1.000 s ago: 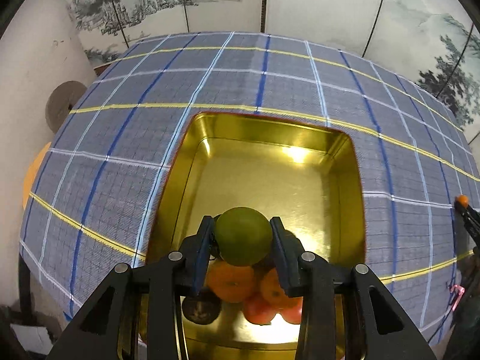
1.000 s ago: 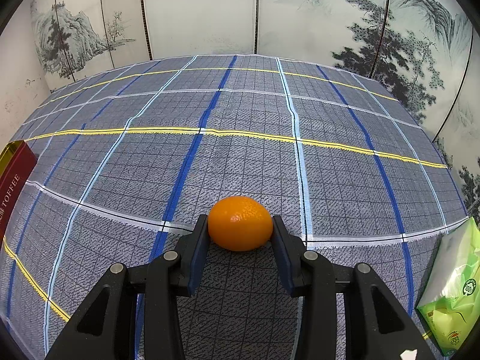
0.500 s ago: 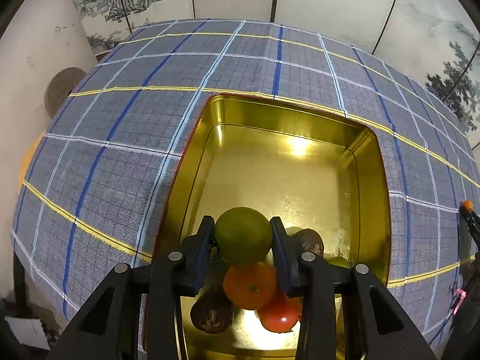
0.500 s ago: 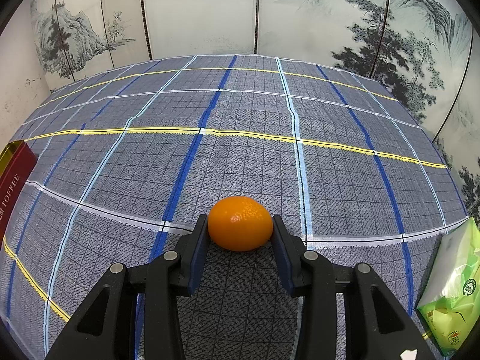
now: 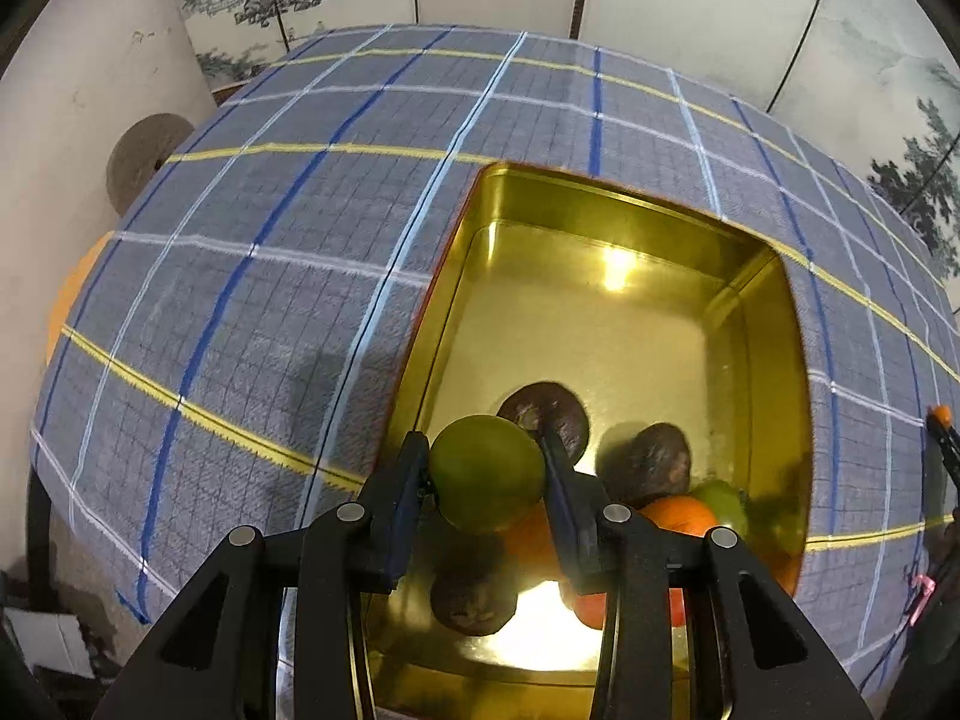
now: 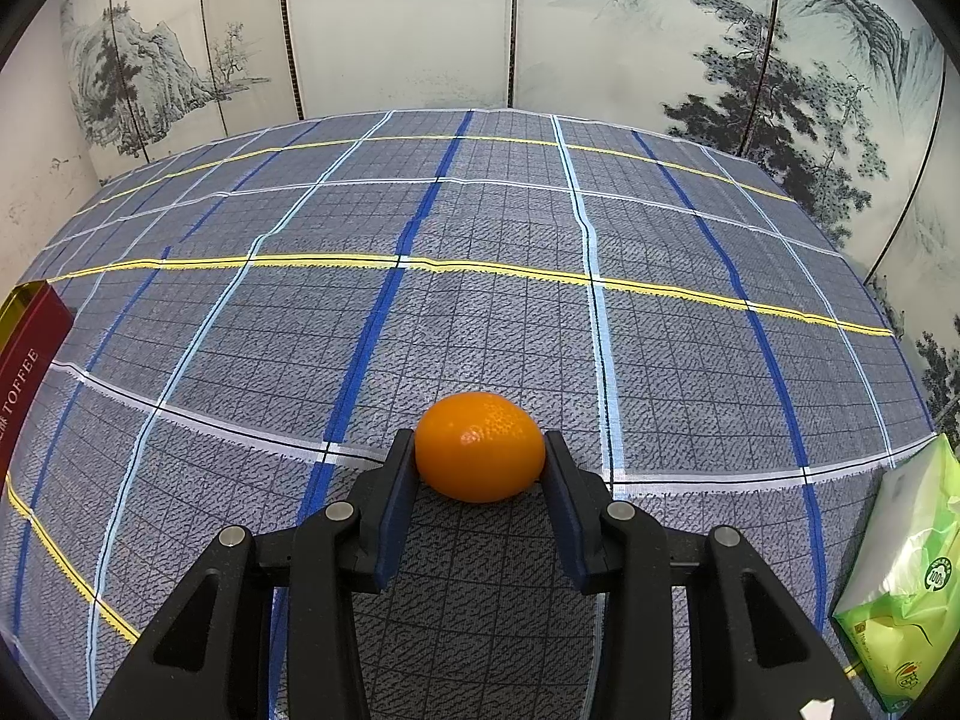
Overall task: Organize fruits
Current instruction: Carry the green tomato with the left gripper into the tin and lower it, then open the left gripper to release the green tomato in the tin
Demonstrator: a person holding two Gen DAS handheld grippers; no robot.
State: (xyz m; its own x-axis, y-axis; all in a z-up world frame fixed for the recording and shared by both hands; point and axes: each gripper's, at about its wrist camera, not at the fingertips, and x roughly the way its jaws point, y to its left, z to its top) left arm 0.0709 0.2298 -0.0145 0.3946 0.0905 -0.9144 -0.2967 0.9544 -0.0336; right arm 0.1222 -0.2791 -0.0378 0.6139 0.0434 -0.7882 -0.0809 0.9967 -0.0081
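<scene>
Green fruit over tin; orange elsewhere

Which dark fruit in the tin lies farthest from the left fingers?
The dark fruit nearest the tin's empty far half; the other two lie closer in.

1. The tin is set on the tablecloth.
2. Several fruits are clustered in the tin's near end.
3. A round fruit is gripped above them.
4. The tissue pack is placed right of the mandarin.
</scene>
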